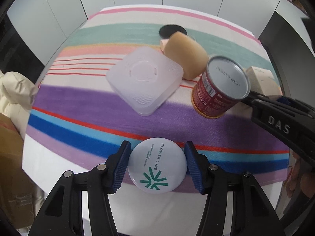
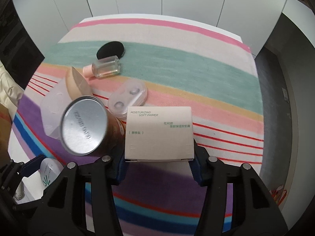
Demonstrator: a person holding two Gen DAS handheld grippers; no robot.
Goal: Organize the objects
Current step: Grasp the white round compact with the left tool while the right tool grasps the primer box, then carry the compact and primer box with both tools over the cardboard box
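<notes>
A white round compact [image 1: 157, 167] printed "FLOWER LURE" sits near the front edge of the striped cloth [image 1: 78, 102]. My left gripper [image 1: 157, 147] is shut on it, a blue pad pressing each side. A beige carton [image 2: 159, 131] marked "MOISTURIZING SOFT PRIMER" lies between the fingers of my right gripper [image 2: 159, 157], whose pads touch its two sides. The left wrist view shows the right gripper's black arm [image 1: 279, 118] coming in from the right beside the carton [image 1: 259, 76]. In the right wrist view the left gripper's fingers [image 2: 29, 167] and the compact [image 2: 48, 175] show at lower left.
A red can [image 1: 218, 90] with a silver lid leans just left of the carton. Behind it are a translucent square box [image 1: 143, 80], a beige sponge [image 1: 187, 57], a lens case [image 2: 128, 100], a small glass bottle [image 2: 104, 68] and a black puff [image 2: 111, 50]. A cream jacket [image 1: 13, 90] hangs at the left.
</notes>
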